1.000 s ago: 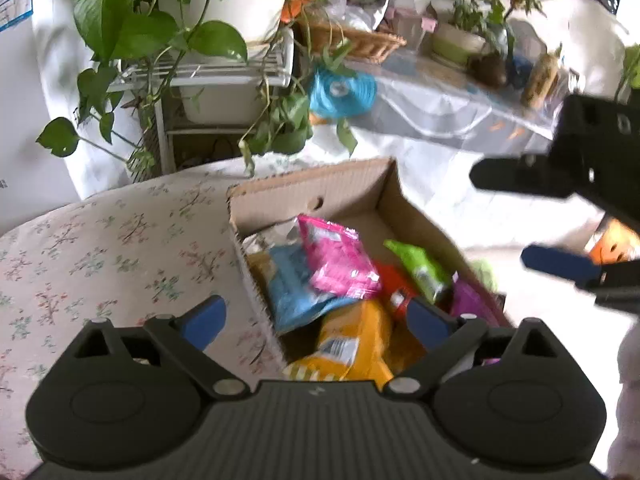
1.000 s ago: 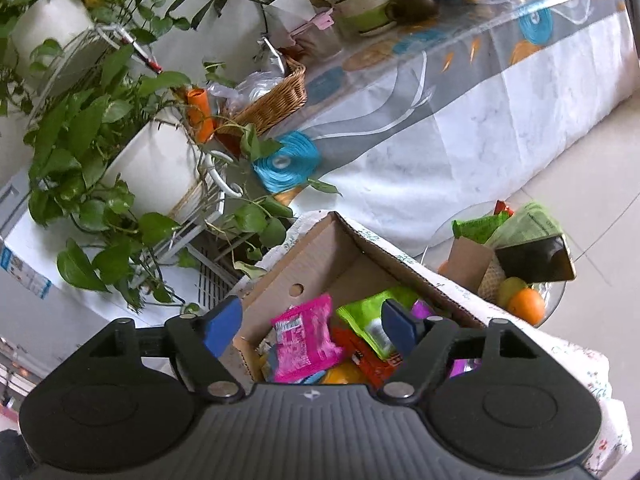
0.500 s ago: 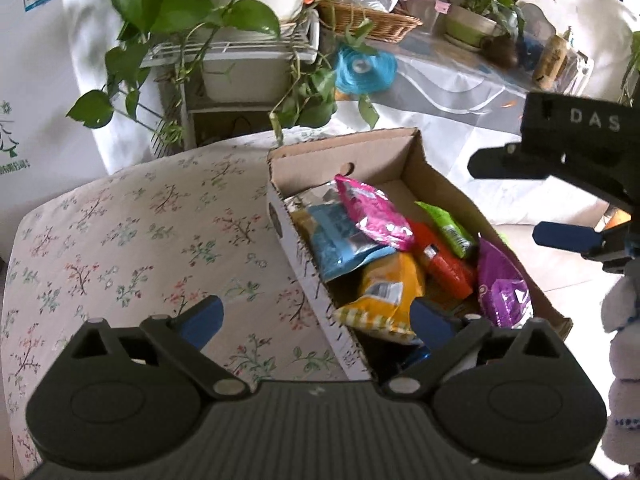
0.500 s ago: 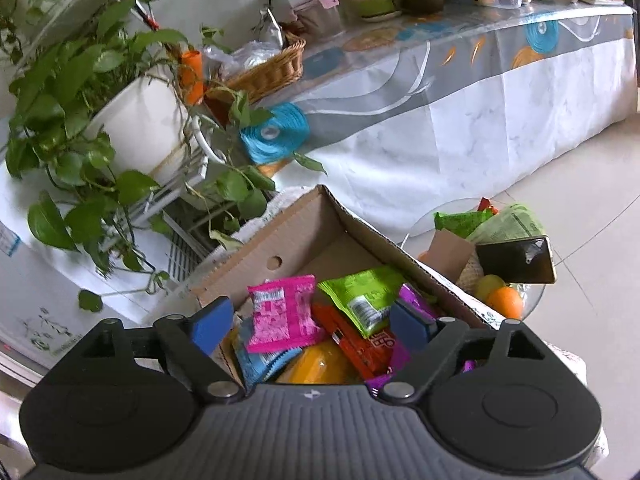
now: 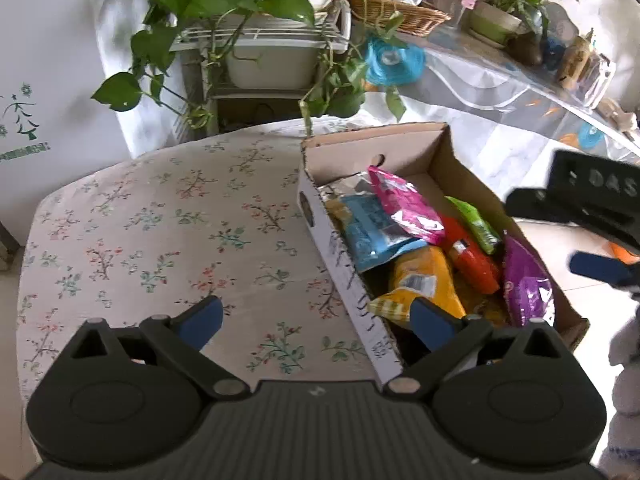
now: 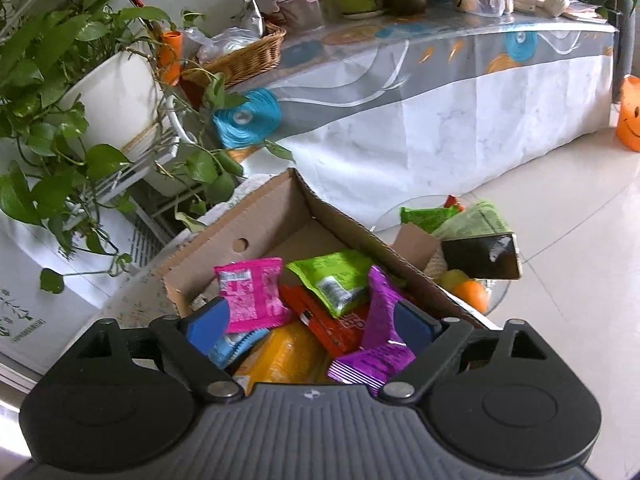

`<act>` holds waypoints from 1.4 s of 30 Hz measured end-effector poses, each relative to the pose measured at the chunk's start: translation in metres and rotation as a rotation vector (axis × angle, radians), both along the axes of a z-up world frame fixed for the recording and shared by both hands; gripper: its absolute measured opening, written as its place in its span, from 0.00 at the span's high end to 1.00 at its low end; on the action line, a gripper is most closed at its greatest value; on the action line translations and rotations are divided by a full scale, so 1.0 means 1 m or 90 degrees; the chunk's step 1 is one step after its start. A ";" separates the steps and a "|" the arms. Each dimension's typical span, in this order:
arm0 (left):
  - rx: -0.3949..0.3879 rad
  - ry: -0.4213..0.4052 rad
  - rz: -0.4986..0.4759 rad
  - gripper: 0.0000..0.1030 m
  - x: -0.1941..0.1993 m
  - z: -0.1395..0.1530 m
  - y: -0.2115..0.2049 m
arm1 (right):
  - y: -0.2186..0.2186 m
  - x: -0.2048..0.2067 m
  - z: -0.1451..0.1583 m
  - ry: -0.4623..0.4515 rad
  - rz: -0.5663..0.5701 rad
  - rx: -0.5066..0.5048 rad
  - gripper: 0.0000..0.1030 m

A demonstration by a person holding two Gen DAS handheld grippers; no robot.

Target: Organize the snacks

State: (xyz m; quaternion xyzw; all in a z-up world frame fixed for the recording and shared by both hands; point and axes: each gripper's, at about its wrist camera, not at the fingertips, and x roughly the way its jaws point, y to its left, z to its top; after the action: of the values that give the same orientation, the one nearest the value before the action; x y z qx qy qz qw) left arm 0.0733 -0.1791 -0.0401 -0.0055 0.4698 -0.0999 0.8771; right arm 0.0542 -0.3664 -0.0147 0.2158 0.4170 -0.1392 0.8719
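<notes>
several snack packets lie heaped in one open cardboard box (image 5: 404, 148) that sits on the right part of the floral-clothed counter (image 5: 160, 232), its long printed wall facing the bare cloth.

contents, as visible: pink packet (image 5: 404, 204) on top toward the far end, resting on a blue packet (image 5: 368, 232); green packet (image 5: 474, 224) against the right wall; red-orange packet (image 5: 472, 260) mid-box; yellow packet (image 5: 420, 284) at the near end; purple packet (image 5: 526, 280) upright against the near right wall. all are soft, crinkled film pouches, overlapping with no order among them. far end of box floor is bare.

left hand-held gripper (image 5: 316, 316): fingers spread wide, holding nothing, poised above the counter's edge, astride the box's near left wall.
right hand-held gripper (image 6: 310, 320): fingers spread wide, holding nothing, poised over the near end of the box, above the purple and yellow packets.

stage: this scene fits either packets just dropped into the box or packets about to be sorted out of it; the pictures do not settle which.

handling note, as judgement: any grasp goes best on a topmost packet, at a flat sealed edge rather than the puffed middle, with fingers straddling one pouch only so neighbours do not lift with it. film is slippery; a light, centred pinch should avoid crushing the contents. steady the box if it shifts.
</notes>
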 end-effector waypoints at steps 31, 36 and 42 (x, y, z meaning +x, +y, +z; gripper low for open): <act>0.045 0.023 0.013 0.02 0.004 -0.007 0.002 | 0.019 -0.029 -0.010 0.088 0.018 -0.156 0.00; 0.058 0.022 0.014 0.02 0.004 -0.008 -0.001 | 0.018 -0.027 -0.012 0.098 0.018 -0.143 0.00; 0.054 0.019 0.013 0.02 0.005 -0.007 -0.002 | 0.020 -0.025 -0.017 0.118 0.015 -0.153 0.00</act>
State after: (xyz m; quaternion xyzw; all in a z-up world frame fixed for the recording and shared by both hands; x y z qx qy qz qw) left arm 0.0787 -0.1811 -0.0472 0.0255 0.4866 -0.0706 0.8704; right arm 0.0295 -0.3467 -0.0313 0.0912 0.4782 -0.1974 0.8509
